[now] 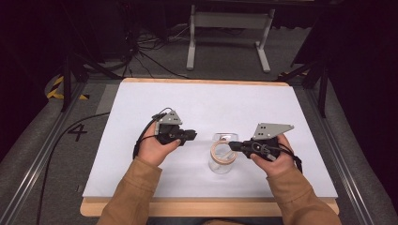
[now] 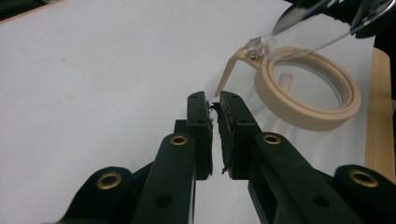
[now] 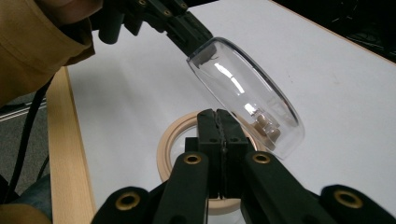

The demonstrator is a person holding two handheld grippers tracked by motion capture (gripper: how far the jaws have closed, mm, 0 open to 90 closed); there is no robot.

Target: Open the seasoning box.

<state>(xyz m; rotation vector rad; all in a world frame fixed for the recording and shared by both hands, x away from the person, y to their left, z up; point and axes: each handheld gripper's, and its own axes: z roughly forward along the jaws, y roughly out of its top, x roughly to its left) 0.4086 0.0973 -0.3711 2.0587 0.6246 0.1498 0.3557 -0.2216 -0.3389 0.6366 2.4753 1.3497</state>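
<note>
A clear glass jar [image 1: 219, 165] stands on the white sheet between my two grippers. Its domed glass lid [image 3: 243, 88] is swung up and tilted, and a beige seal ring [image 2: 303, 105] lies at the jar's mouth with a tab [image 2: 231, 70] sticking out. My left gripper [image 2: 213, 100] is shut with only a sliver between the pads; the tab ends just past its tips. In the high view the left gripper [image 1: 193, 135] sits a little left of the jar. My right gripper [image 3: 222, 114] is shut, its tips at the ring's [image 3: 170, 135] near edge; whether it pinches anything is unclear.
The white sheet [image 1: 211, 103] covers a wooden board whose edge [image 1: 211, 206] runs along the front. Metal rails flank the table, a cable [image 1: 61, 140] trails off to the left, and a white stand [image 1: 230, 28] rises on the floor behind.
</note>
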